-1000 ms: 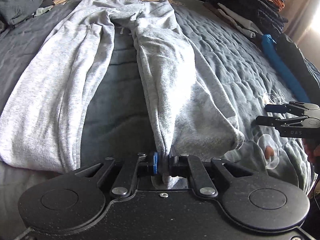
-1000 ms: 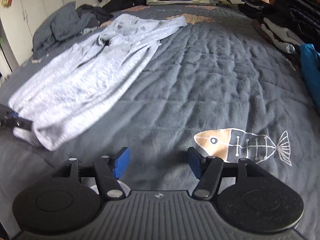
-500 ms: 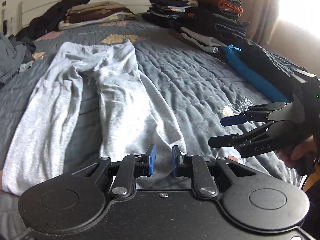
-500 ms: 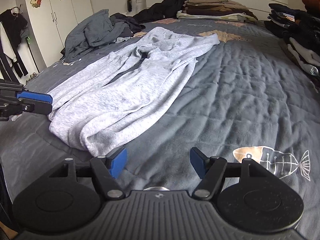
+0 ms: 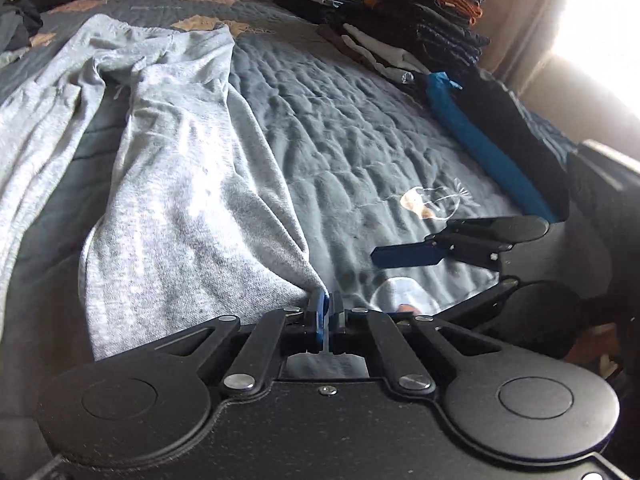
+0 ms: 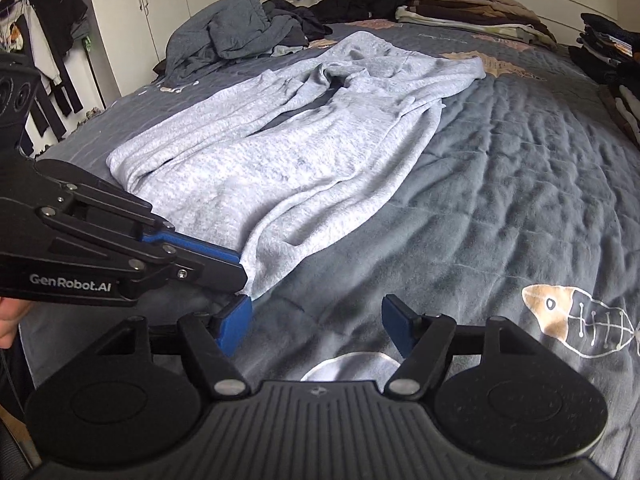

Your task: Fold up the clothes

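Sweatpants [image 5: 188, 200] lie spread on the bed [image 5: 360, 128]; the left gripper [image 5: 329, 312], parted half a second ago, now pinches the near leg's hem corner, while right gripper [image 6: 316, 322] fingers gape empty alongside.

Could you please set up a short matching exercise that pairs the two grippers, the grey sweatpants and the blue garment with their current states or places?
Things:
1. left gripper
2. right gripper
3. grey sweatpants
4. blue garment

States or places:
A. fingers wide apart, holding nothing
B. lying beside the stacks of folded clothes
C. spread out on the bedspread
D. fingers closed on a leg hem

Pairs: 1-D, 2-A, 3-C, 4-B
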